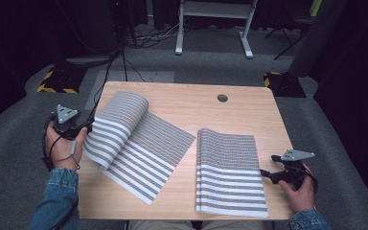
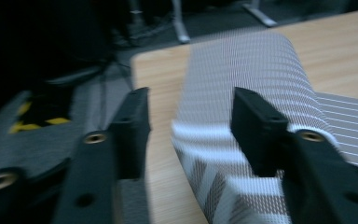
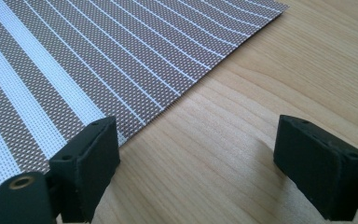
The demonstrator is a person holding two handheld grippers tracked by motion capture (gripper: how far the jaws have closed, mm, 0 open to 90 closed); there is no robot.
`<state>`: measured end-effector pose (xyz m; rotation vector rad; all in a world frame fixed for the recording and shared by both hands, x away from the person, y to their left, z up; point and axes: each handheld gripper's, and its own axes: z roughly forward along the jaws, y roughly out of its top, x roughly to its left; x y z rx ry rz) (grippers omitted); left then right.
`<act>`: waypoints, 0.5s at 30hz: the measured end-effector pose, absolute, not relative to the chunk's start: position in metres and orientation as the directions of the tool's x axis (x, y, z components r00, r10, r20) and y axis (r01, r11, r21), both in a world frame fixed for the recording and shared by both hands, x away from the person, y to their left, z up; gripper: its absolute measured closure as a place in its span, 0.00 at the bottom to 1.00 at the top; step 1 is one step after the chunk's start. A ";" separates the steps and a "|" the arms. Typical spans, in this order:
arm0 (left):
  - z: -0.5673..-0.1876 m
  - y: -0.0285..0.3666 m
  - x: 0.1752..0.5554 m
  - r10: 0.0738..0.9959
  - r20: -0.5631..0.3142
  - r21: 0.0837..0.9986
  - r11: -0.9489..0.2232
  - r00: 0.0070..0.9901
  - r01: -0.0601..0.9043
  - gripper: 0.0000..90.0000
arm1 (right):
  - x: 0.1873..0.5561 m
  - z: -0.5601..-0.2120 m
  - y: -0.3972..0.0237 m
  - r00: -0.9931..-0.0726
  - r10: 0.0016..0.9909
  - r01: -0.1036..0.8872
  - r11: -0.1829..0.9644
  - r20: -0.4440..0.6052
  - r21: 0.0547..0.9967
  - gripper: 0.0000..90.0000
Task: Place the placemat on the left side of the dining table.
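Two striped grey-and-white woven placemats lie on the wooden table [image 1: 187, 103]. The left mat [image 1: 134, 139] lies at a slant, its far left part curled over into a loose fold. My left gripper [image 1: 87, 128] is at the table's left edge beside that fold. In the left gripper view the left gripper [image 2: 191, 107] is open, with the mat's folded edge [image 2: 261, 65] ahead of and partly between the jaws, not pinched. The right mat [image 1: 230, 172] lies flat with its far edge slightly raised. My right gripper [image 1: 263, 173] rests open just off its right edge; the right gripper [image 3: 198, 140] holds nothing beside the mat [image 3: 98, 56].
A round cable hole [image 1: 222, 97] sits near the table's far edge. Beyond the table are a white desk frame [image 1: 213, 26], cables on the grey floor, and black-and-yellow bases [image 1: 57, 81] at both sides. Bare wood shows between the mats and at the back.
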<state>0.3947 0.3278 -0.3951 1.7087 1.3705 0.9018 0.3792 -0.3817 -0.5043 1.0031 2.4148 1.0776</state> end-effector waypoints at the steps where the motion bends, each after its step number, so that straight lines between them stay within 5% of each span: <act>1: -0.393 0.331 0.391 0.985 0.077 0.886 -0.137 0.151 0.444 0.46 | 0.379 -0.504 -0.382 -0.706 0.708 0.473 0.471 0.000 0.744 0.16; 6: -0.389 0.326 0.376 0.984 0.075 0.893 -0.138 0.159 0.429 0.42 | 0.379 -0.504 -0.382 -0.706 0.708 0.473 0.472 0.000 0.744 0.16; 15: -0.401 0.269 0.377 0.947 0.045 0.872 -0.193 0.319 0.450 0.42 | 0.379 -0.504 -0.382 -0.706 0.708 0.473 0.472 0.000 0.744 0.16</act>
